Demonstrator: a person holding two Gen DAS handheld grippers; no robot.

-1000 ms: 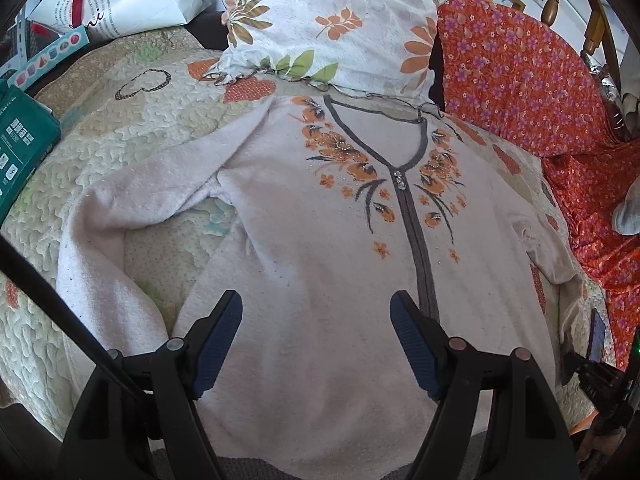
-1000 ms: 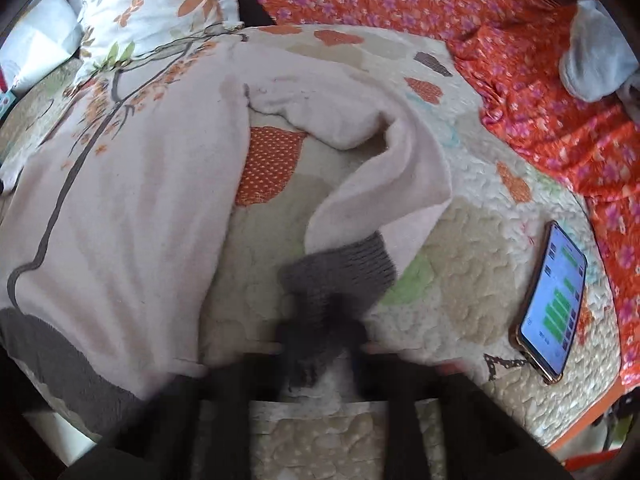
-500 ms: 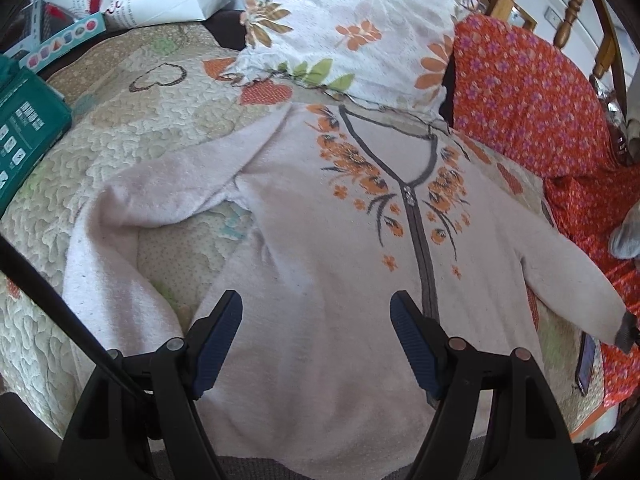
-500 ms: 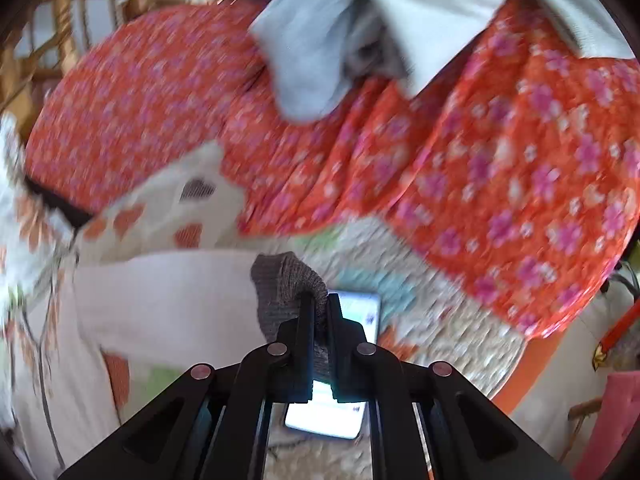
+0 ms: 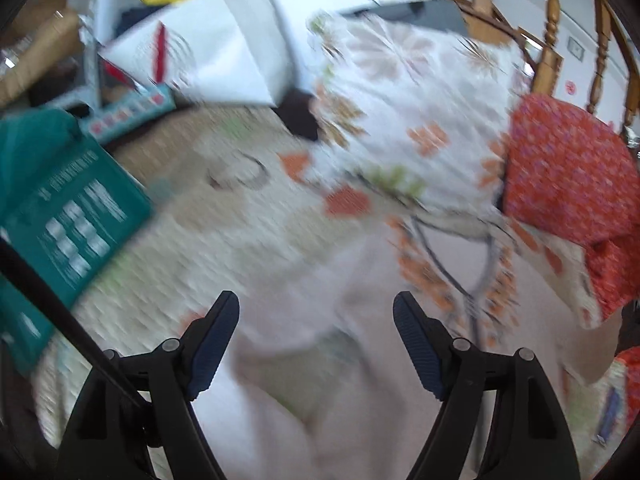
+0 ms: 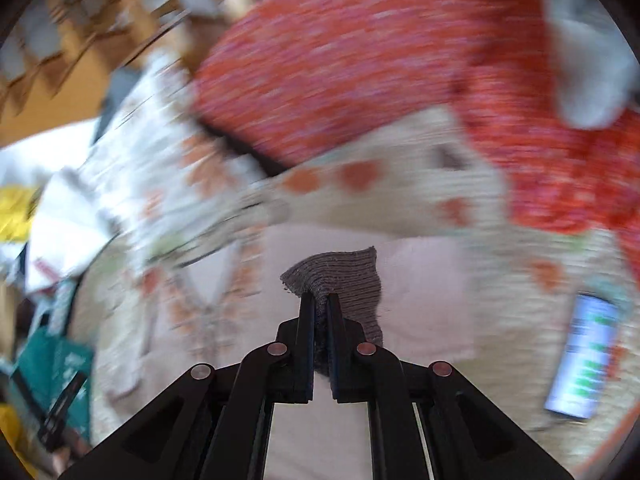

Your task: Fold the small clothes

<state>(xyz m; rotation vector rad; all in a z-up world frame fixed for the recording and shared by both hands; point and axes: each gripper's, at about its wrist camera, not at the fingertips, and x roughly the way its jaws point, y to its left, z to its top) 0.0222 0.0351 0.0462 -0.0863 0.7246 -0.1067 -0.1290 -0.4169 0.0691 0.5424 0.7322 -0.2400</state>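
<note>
While our right gripper (image 6: 319, 300) pinches the grey cuff (image 6: 340, 276), jaws closed, the cardigan (image 5: 360, 360) on the bed lies toward ten o'clock; our left gripper (image 5: 316, 336) hovers over it, jaws wide.

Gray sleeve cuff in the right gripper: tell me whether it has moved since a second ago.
Yes. The gray cuff, pinched in the right gripper, has been lifted off the quilt beside the phone and carried leftward over the cardigan.

The left gripper (image 5: 316, 322) was matte black plastic, its two curved fingers faced with dark blue ribbed pads (image 5: 412, 344); round grey pivot pins dotted its linkage. The right gripper (image 6: 319, 300) was likewise black, with flat narrow fingers and four silver pins on its angled struts.
</note>
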